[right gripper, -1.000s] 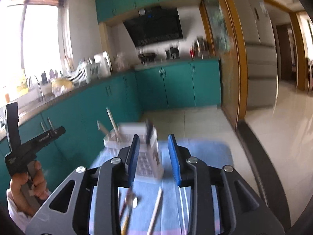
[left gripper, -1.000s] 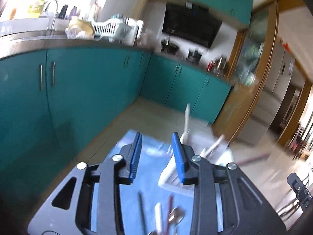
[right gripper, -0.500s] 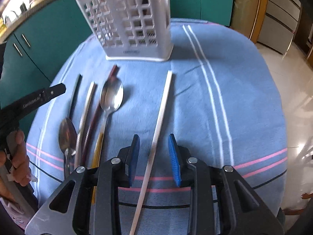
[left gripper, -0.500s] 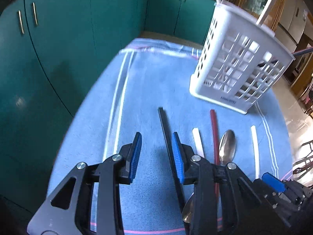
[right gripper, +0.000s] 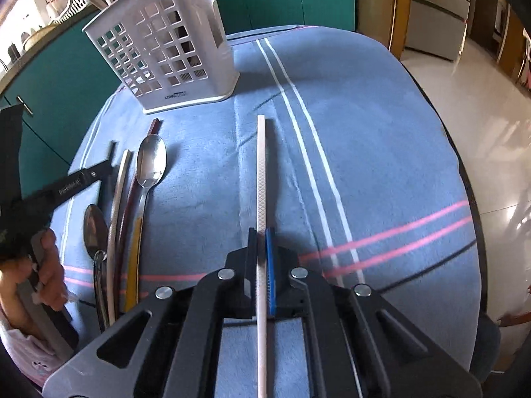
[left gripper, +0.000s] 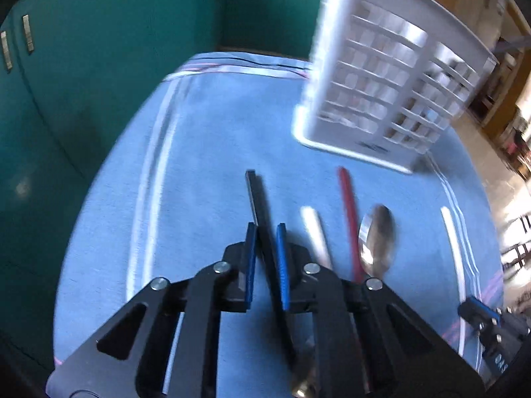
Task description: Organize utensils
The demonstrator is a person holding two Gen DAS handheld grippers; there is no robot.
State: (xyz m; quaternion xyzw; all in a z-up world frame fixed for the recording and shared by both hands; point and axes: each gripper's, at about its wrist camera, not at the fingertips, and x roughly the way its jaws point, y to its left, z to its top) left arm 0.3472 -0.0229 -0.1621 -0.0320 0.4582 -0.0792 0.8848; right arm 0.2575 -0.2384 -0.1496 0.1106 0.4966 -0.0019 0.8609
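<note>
Open cloth (right gripper: pixel 381 152) right of caddy (right gripper: pixel 166 49)

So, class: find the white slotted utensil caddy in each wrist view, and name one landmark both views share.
Left wrist view: the white utensil caddy is upper right, blurred, beyond the left claw.
Right wrist view: the caddy is upper left, standing on the blue cloth.
Shared landmark: the silver spoon lying in front of the caddy.

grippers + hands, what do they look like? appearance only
Left gripper and right gripper: black angular linkage frames with cut-outs, silver pivot bolts, blue ribbed finger pads. The left one's body carries small white lettering. Left hand bare, pale patterned sleeve. No cables seen.
</note>
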